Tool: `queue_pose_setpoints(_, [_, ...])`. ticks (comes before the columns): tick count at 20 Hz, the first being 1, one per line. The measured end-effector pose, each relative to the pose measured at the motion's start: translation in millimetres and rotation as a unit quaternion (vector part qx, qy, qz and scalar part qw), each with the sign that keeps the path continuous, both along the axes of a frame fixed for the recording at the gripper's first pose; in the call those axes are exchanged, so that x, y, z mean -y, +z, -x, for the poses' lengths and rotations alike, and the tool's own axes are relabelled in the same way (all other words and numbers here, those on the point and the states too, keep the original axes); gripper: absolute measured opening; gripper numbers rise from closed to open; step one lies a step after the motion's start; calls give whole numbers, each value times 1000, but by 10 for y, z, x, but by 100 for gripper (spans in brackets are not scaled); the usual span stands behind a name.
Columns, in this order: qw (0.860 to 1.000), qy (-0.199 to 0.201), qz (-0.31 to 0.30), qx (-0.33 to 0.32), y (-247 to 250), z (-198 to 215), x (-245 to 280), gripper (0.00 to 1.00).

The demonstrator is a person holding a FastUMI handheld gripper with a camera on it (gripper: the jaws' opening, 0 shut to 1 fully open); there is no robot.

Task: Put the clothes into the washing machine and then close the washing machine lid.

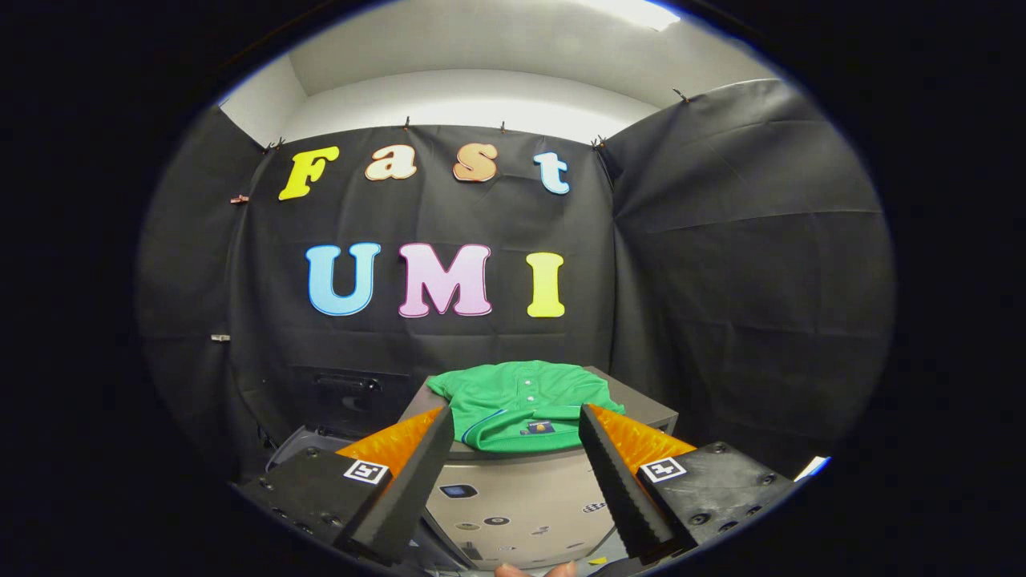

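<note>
Tool (513,465) fingers stand wide apart and empty, with the green shirt (521,401) lying just ahead between them on the closed washing machine (513,497); the pickup step is apparently pending, requiring advance and closure on fabric.

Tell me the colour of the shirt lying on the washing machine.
Green, with a thin blue-and-white trim line. The shirt shows in the gripper view, beyond the open gripper.

Black cloth wall (721,264) hangs below a pale, lit ceiling (497,48).
</note>
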State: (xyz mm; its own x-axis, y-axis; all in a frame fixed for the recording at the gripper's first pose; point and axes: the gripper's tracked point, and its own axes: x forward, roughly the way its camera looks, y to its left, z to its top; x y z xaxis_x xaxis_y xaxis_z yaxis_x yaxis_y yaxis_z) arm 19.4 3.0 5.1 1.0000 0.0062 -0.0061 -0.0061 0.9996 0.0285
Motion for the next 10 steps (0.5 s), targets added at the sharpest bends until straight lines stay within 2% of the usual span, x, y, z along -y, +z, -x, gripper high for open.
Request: queue_pose_setpoints(10, [999,18,25,-24,18,-468,-150,98])
